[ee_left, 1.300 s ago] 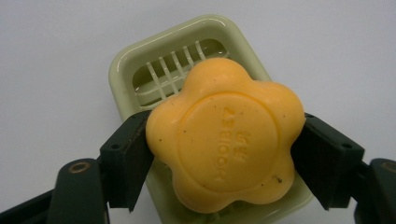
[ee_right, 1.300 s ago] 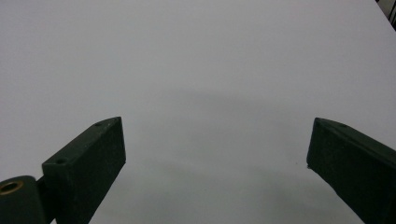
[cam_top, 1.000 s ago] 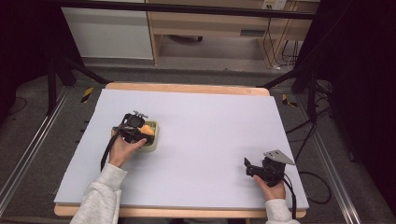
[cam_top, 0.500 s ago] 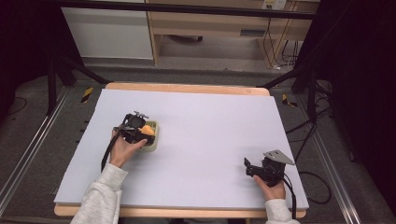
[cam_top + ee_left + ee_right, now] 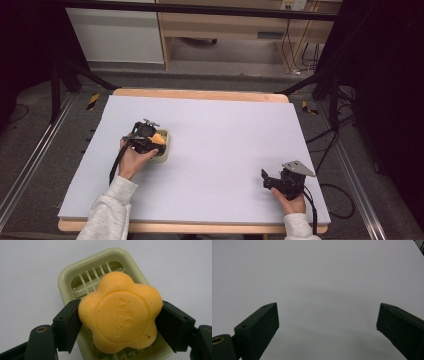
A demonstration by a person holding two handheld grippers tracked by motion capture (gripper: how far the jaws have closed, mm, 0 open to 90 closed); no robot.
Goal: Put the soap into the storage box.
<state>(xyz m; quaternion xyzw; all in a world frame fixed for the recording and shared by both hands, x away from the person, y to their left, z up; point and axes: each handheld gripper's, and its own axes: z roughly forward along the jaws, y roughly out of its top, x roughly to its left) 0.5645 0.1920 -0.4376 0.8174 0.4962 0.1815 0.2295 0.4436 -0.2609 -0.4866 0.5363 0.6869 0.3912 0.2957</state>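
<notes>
Toward the left edge of the worktop (image 5: 225, 150), about midway between far and near edges: the left gripper (image 5: 150, 141), clamped on an orange flower-shaped soap (image 5: 120, 312). One black jaw pressed against each side of the soap, squarely between them, embossed face turned to the camera in the left gripper view. Directly beneath the soap, a pale green soap dish (image 5: 100, 267) with a slatted grid floor, its far end showing past the soap; whether touching the grid or raised just off it, impossible to tell. Seen from the high view, soap (image 5: 158, 138) and dish (image 5: 165, 150) just beyond the left hand (image 5: 131, 159). Near the worktop's near right corner, well apart from the soap: the right gripper (image 5: 267, 179), held in the right hand (image 5: 292, 202), jaws spread wide with bare white surface between them.
</notes>
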